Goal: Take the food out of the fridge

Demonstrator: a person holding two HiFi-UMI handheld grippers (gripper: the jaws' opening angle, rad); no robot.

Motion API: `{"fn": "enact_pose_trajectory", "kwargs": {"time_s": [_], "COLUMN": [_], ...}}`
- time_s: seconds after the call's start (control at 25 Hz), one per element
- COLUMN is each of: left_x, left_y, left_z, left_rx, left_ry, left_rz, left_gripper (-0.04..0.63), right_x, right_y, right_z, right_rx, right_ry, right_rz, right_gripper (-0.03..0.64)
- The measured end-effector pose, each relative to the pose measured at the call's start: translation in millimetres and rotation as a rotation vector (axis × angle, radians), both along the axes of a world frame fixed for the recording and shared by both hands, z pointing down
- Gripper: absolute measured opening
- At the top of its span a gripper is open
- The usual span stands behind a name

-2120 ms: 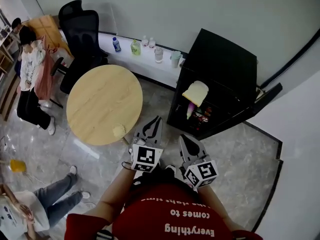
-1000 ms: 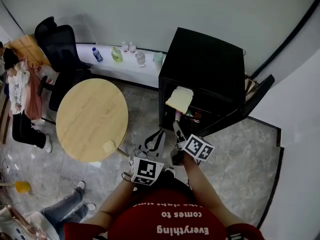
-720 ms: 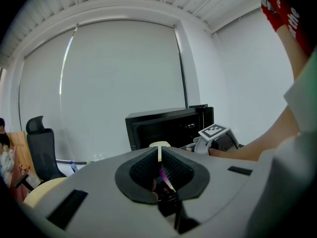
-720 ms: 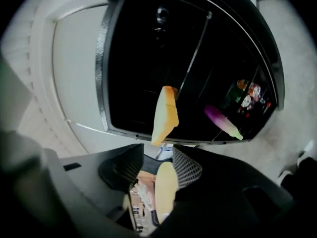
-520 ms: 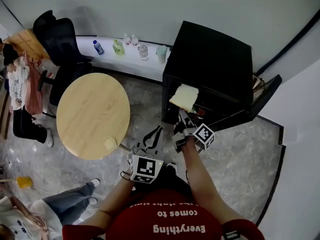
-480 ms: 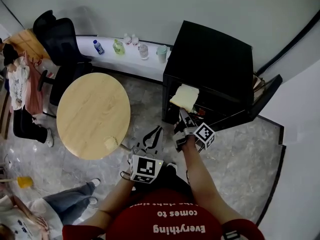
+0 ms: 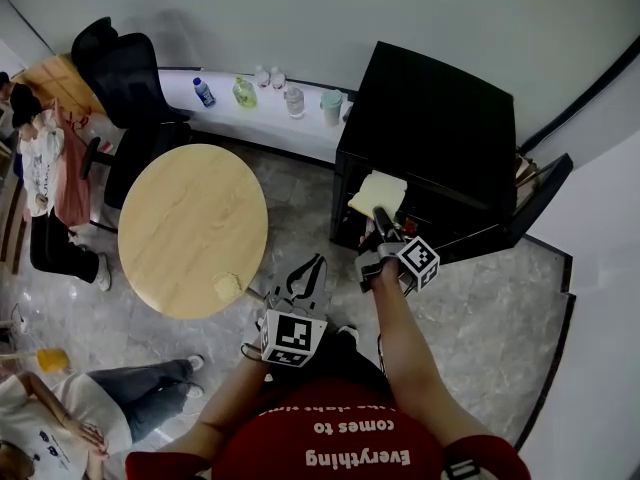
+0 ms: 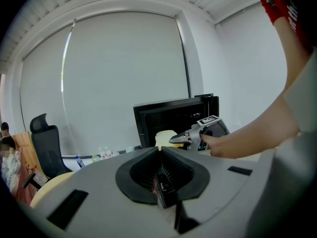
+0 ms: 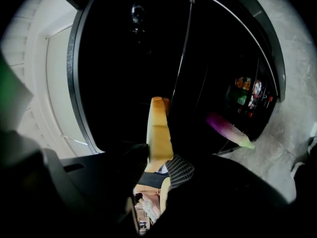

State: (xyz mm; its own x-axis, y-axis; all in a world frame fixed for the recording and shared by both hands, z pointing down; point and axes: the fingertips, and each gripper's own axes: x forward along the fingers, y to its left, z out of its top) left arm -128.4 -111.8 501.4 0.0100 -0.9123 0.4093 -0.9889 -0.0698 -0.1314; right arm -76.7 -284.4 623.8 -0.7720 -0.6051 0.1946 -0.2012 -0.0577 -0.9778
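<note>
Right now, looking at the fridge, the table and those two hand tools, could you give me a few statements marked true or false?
1. The fridge has its door open. True.
2. The round table is bare. False: a small piece of food lies near its edge.
3. A bread slice stands between the fingers of the right gripper. True; they have just been closing on it.
4. The left gripper has its fingers wide apart. False: they are together, with nothing between them.

One black fridge [image 7: 440, 118] far right, one round wooden table [image 7: 190, 223] left, one office chair [image 7: 130, 68], six bottles and cups [image 7: 243, 92] far back, one bread slice [image 7: 375, 193], one purple vegetable [image 9: 230, 130], two grippers: left gripper [image 7: 313, 261], right gripper [image 7: 380, 214].
</note>
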Motion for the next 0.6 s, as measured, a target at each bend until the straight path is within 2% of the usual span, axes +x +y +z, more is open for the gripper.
{"fn": "enact_pose_trajectory", "kwargs": {"time_s": [0.16,0.6], "left_x": [0,1], "left_y": [1,2], "left_z": [0,-8], "left_rx": [0.009,0.025], "left_ry": [0.004,-0.009], "left_rz": [0.0,0.015], "left_gripper": [0.009,0.009], "right_x": [2,16], "right_y": [0,24], "right_z": [-4,-36], "right_rx": [0.018,0.075], "right_ry": [-0.029,-0.138], "right_rz": [0.007,-0.021], "right_gripper": [0.096,0.091]}}
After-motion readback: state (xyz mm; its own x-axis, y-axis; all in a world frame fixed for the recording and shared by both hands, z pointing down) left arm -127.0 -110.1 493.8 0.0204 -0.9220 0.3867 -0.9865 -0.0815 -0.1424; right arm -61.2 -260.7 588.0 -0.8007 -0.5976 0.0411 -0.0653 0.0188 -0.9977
